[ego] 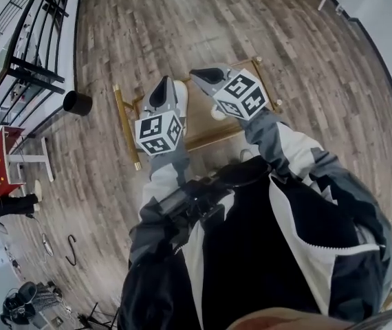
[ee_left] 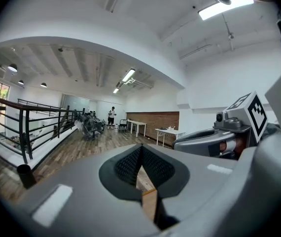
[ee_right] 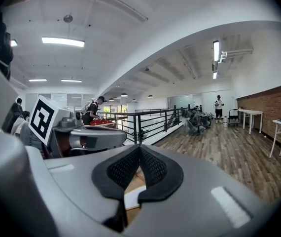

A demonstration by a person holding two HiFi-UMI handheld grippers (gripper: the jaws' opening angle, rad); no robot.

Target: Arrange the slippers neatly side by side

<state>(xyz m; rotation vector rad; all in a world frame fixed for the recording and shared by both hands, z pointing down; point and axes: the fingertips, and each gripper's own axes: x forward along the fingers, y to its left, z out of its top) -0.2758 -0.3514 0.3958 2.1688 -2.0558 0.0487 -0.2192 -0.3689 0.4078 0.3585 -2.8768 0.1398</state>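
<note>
Left hand-held gripper (ego: 163, 88): jaws closed, the mesh pads meeting in its own view (ee_left: 141, 163), nothing clamped between them. Right hand-held gripper (ee_right: 139, 166): likewise closed and empty. From the head view both are held out side by side and close together, tips pointing away from the person, the right one (ego: 207, 75) slightly further forward.

Floor (ego: 265, 40): wood planks, filling most of the head view.

Jacket (ego: 251, 253): black and white with grey sleeves, fills the lower part of the head view.

Railing (ego: 41, 29): black metal, runs along the left edge of the floor.

Rack (ego: 126, 126): low, gold-coloured frame with a tan deck, standing on the floor directly beneath both grippers. Its left rail and near rail show; the rest is covered by the grippers.

Slippers (ego: 216, 113): only white patches visible on the rack deck, just under and between the grippers. A white edge also shows through the gap below the right jaws (ee_right: 132, 197), lying on the tan deck. Cannot tell how they lie or whether they touch each other.

Bin (ego: 78, 102): small black cylinder, upright on the floor left of the rack, near the railing, well apart from the grippers.
</note>
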